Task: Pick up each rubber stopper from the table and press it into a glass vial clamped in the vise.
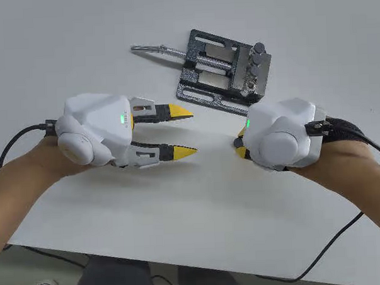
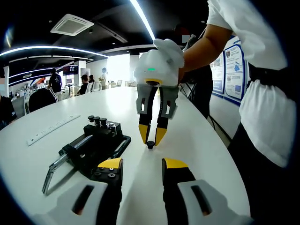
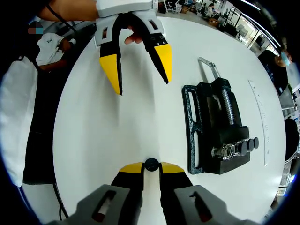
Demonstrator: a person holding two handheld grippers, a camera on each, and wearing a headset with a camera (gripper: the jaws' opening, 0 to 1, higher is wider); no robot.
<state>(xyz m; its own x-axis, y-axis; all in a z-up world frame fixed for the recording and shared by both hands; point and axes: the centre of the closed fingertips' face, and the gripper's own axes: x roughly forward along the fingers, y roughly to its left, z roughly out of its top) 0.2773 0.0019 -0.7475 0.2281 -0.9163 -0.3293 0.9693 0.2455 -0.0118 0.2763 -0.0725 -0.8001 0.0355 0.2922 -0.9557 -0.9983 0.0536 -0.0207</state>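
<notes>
Quick update from our bench: the right gripper (image 2: 151,137) has its tongs drawn in narrow, and the rubber stopper (image 3: 151,164) is pinched right between the two yellow tips. It's a small black round thing, sitting low on the white table (image 1: 199,199). The left gripper view shows it from the opposite side, with the tips angled down and the stopper caught at the very bottom of them, resting on the tabletop.

The left gripper (image 1: 186,131) is the other story: tongs spread wide, tips well apart, nothing between them. In the head view it's over on the left, low above the table, with its jaws pointing across at the right gripper. The two face each other with a bare stretch of table in between.

The vise (image 1: 224,68) is black and lies flat on the table beyond both grippers, nearer the right one and clearly apart from the stopper. Its screw handle sticks out to the left in the head view. At the far end of the jaws there's a short row of vials (image 3: 236,149) clamped upright. A couple of them have dark tops, and the one at the end of the row looks like bare clear glass with an open mouth. They're too small for us to tell much more than that.

Past the vise a pale ruler (image 2: 54,129) lies flat on the table
</notes>
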